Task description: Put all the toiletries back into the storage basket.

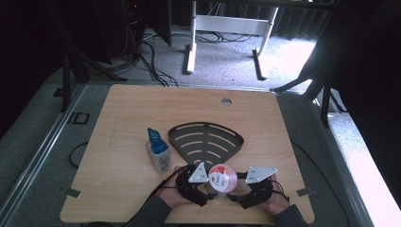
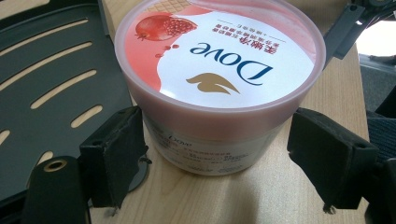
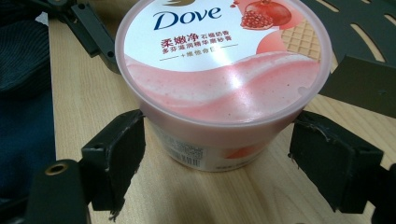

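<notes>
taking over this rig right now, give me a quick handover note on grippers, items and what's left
Left gripper: open, jaws either side of the Dove tub, just below its lid; contact unclear.
Right gripper: open, flanking the same tub from the opposite side.
Tub: upright, lid on, standing on the table at the near edge, just in front of the black slotted tray.
Bottle: lying left of the tray, untouched.
Done: both grippers lined up on the tub.
Left: probably close on the tub and lift it, perhaps onto the tray.

Glossy plastic tub [image 2: 219,88] on matt wood-grain table [image 1: 123,118]
</notes>
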